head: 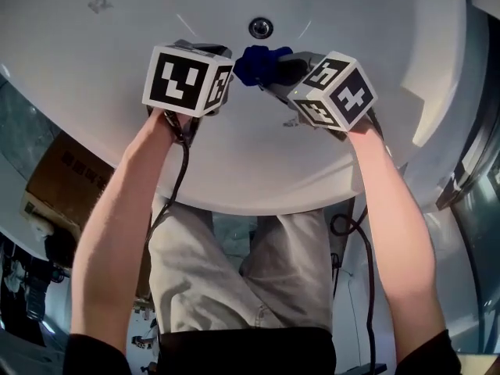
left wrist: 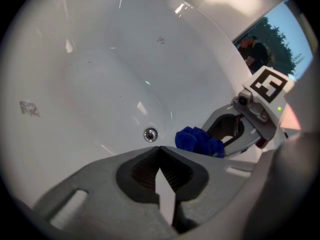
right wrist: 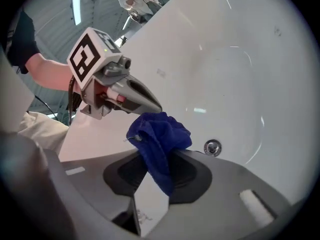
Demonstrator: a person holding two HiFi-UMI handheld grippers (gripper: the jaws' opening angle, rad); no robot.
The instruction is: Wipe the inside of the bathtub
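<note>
The white bathtub (head: 117,30) fills the head view, its round metal drain (head: 260,28) at the far middle. A crumpled blue cloth (head: 254,62) hangs above the tub floor just short of the drain, with my right gripper (head: 273,70) shut on it. The right gripper view shows the cloth (right wrist: 159,139) bunched out of that gripper's tips (right wrist: 160,156). My left gripper (head: 217,53) is close beside the cloth on its left. Its jaws (left wrist: 159,149) are shut with nothing between them. The drain (left wrist: 150,134) lies just beyond.
The tub's near rim (head: 258,195) curves over the person's legs. A cardboard box (head: 66,170) stands on the floor outside the tub at the left. A grey scuff (left wrist: 29,108) marks the tub wall. Cables (head: 178,186) trail from both grippers.
</note>
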